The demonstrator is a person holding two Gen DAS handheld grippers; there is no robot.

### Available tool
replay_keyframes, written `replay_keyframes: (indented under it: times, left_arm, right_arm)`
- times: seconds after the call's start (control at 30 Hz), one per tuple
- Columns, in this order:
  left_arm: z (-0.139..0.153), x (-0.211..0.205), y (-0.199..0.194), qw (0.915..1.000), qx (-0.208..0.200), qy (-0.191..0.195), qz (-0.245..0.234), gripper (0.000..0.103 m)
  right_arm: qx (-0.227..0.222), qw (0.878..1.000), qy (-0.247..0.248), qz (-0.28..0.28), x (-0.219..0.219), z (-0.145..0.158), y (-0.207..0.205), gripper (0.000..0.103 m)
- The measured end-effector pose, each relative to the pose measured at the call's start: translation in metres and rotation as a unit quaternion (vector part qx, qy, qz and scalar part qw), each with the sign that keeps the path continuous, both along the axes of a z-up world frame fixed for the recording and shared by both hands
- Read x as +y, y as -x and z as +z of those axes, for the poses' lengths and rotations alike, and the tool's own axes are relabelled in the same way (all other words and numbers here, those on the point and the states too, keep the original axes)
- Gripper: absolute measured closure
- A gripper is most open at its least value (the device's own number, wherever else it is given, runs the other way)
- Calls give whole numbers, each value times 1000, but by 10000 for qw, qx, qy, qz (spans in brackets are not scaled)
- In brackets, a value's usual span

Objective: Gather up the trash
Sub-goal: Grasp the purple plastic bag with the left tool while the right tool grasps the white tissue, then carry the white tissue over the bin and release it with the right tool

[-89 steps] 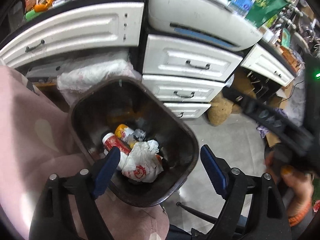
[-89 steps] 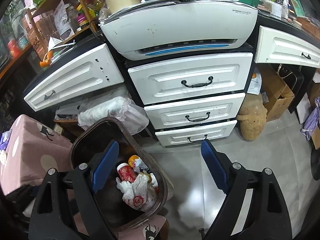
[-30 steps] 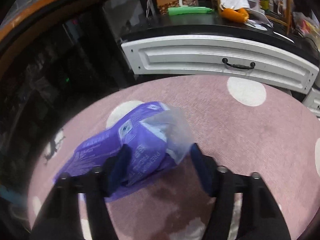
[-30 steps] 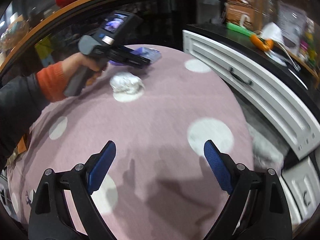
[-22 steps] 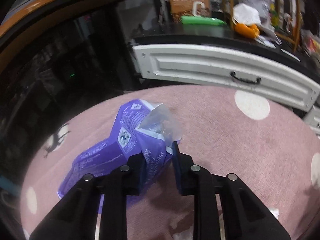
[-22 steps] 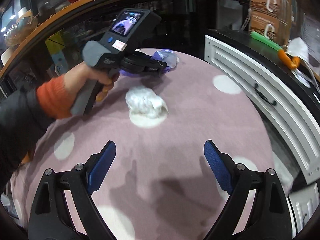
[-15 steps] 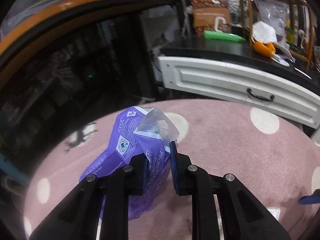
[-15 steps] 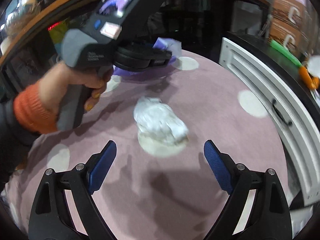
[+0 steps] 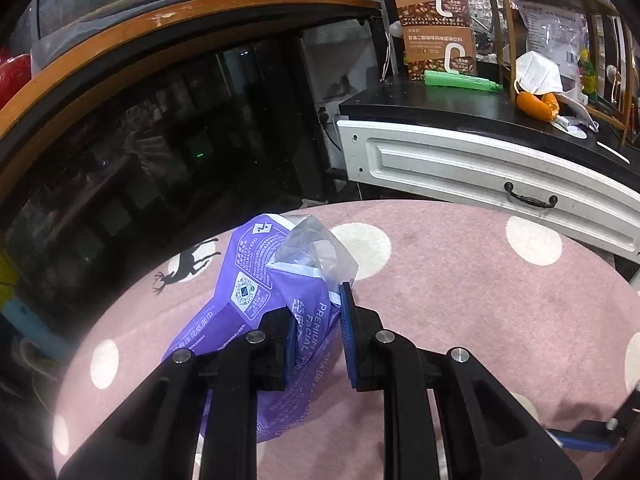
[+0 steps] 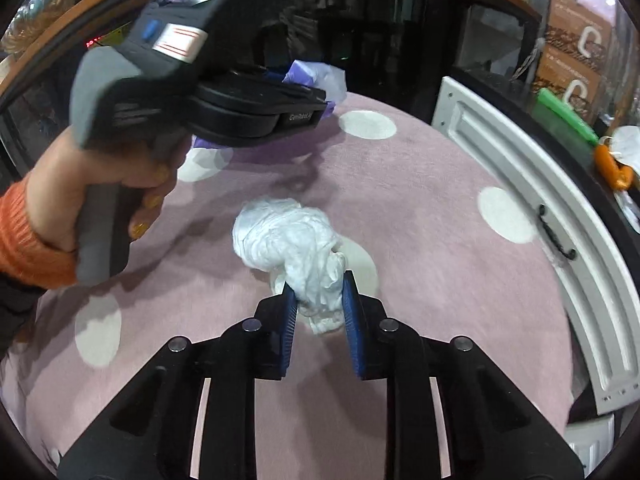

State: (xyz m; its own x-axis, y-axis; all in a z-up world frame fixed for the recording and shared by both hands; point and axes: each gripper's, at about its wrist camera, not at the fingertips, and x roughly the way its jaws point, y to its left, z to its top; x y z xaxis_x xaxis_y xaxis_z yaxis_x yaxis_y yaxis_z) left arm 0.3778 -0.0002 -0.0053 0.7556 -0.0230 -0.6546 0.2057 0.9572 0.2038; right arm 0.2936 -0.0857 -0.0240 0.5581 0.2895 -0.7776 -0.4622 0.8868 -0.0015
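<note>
On a pink spotted cloth (image 9: 460,280): purple pack (image 9: 256,280) reading "PREMIUM FACIAL", pinched tight in left gripper (image 9: 316,312). Nearby, crumpled white tissue (image 10: 288,240), right gripper (image 10: 318,300) closing on it, pads pressing.

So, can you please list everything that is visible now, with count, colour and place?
tissue pack: 1, purple, raised over the cloth, in left claw
crumpled tissue: 1, white, on the cloth, between right claw's pads
cloth: 1, pink with white dots, covering the surface
drawer front: 1, white with dark handle, beyond the cloth
highlighter: 1, green, on the black top
face mask: 1, white, on the black top
coffee boxes: 2, brown, stacked
left claw: 1, black with blue pads, shut on pack
right claw: 1, same colours, closing on tissue
hand: 1, orange cuff, holding left claw
</note>
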Motion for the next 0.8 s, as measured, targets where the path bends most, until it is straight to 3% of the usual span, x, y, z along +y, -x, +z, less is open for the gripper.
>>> replay_keyframes:
  times: [0.27,0.6,0.8]
  left_arm:
    - [10,-24,44,9993,-160,249,-206,84]
    - [31,-65,128,9942,-466,615,-747,84]
    - [36,-99,184,9886,-734,507,-1211,84]
  right_arm:
    - [-112,9986,-439,-263,-46,17,59,80]
    - [-329,9937,-707,-805,-114,30,138,80]
    - [-360,9881,-810,-1254,-157,22,178,80]
